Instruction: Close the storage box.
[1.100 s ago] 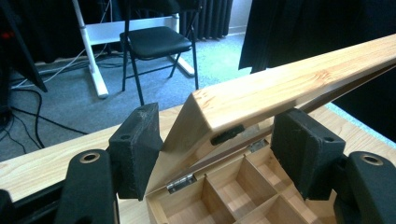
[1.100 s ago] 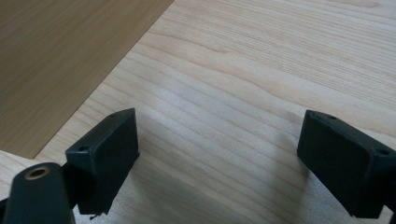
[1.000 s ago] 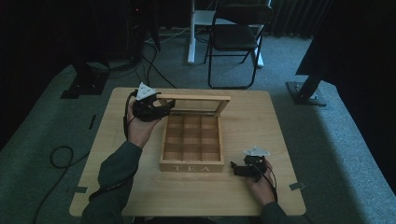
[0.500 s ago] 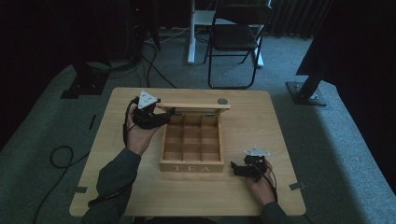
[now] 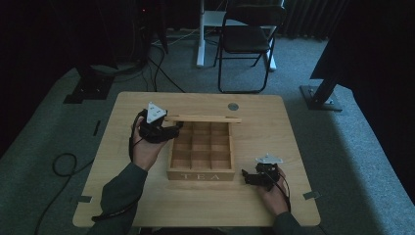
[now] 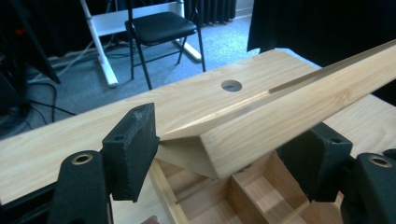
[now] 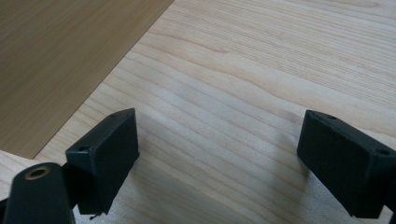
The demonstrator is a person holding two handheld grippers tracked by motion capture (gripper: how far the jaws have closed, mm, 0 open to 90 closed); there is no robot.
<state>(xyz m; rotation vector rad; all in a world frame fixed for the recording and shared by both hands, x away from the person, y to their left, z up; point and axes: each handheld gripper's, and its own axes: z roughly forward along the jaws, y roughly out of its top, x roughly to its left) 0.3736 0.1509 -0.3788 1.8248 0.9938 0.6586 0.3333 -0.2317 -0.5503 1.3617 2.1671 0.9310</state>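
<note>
The pale wooden lid (image 6: 280, 112) of the square wooden tea box (image 5: 201, 152), a box divided into a grid of compartments with "TEA" on its front wall, lies directly between the jaws of the left gripper (image 5: 169, 131). In the left gripper view the lid's corner sits in the gap, with its long edge running away up and to the right of the jaws, across the far rim of the box. The left jaw appears to touch that corner; the right jaw stands off the lid's face with a clear gap, so the jaws are wide apart and grip nothing. In the high view the lid looks edge-on, standing roughly upright on the box's back edge, and the left gripper meets it at its left end, just beside the box's far left corner.

The right gripper (image 5: 254, 177) rests low on the light wooden table (image 5: 274, 122), just to the right of the box's front right corner and well apart from the lid. Its jaws are spread wide over bare table grain and hold nothing.

So the left hand (image 5: 146, 149) is by far the nearer to the lid. Whichever way the lid is to swing, the move likely turns on the left jaws bearing on that end corner, across the lid's thickness, with the hinge line running rightward from them.
</note>
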